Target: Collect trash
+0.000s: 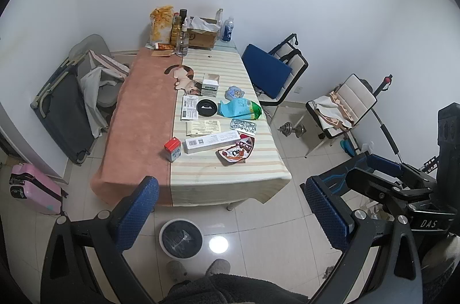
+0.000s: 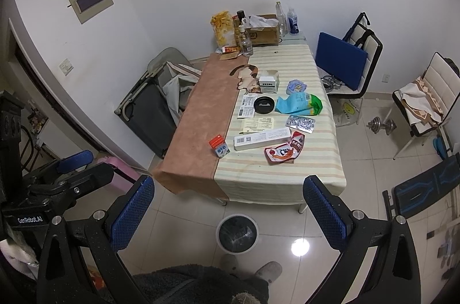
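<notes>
While spread wide, both tools hold nothing.

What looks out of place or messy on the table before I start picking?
Loose litter covers the striped side: a torn red snack wrapper near the front edge, a crumpled blue-green bag, and used blister packs. A small milk carton lies tipped over. Nothing looks spilled.

I see the worktop [image 1: 201, 171] draped half in mottled terracotta, half in cream with pale orange and green stripes. On it lie a red-topped carton [image 1: 173, 149], a turquoise-and-green bag [image 1: 240, 109] and a red-and-white wrapper [image 1: 237, 153]. Each claw carries blue dimpled pads [image 2: 132, 213] on black.
</notes>
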Tool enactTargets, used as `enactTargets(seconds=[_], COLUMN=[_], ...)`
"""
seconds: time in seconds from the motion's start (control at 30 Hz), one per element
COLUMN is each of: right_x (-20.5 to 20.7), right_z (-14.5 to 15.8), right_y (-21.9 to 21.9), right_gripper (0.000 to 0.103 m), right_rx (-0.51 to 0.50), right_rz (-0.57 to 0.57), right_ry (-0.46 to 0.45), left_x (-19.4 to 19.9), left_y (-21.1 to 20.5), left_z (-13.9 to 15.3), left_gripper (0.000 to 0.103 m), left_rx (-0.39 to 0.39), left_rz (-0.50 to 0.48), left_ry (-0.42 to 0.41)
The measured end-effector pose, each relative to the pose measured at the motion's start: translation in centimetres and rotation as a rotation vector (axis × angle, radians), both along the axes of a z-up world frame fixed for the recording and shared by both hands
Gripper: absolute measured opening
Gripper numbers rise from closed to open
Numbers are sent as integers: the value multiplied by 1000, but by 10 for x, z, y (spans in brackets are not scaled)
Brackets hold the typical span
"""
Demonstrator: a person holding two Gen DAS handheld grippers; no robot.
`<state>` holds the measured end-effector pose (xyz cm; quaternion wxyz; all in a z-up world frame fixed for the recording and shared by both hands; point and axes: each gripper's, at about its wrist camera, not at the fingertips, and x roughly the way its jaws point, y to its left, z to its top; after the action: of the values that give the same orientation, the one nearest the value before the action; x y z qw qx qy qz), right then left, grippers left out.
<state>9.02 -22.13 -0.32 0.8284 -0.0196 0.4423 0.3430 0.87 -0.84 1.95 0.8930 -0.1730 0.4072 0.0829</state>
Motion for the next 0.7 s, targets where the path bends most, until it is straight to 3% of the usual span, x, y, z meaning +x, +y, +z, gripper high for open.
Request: enactTargets(seconds=[0.7], right_x=[2], right_z=[3], right_y=[3], right_gripper=[103], right_rx=[1], right_rz=[2], right_ry=[-1], left_x=[-2], left_y=[1], left_z=[0], left_gripper=[103], left_rx=[1], left_rz=[0], left_ry=[-4])
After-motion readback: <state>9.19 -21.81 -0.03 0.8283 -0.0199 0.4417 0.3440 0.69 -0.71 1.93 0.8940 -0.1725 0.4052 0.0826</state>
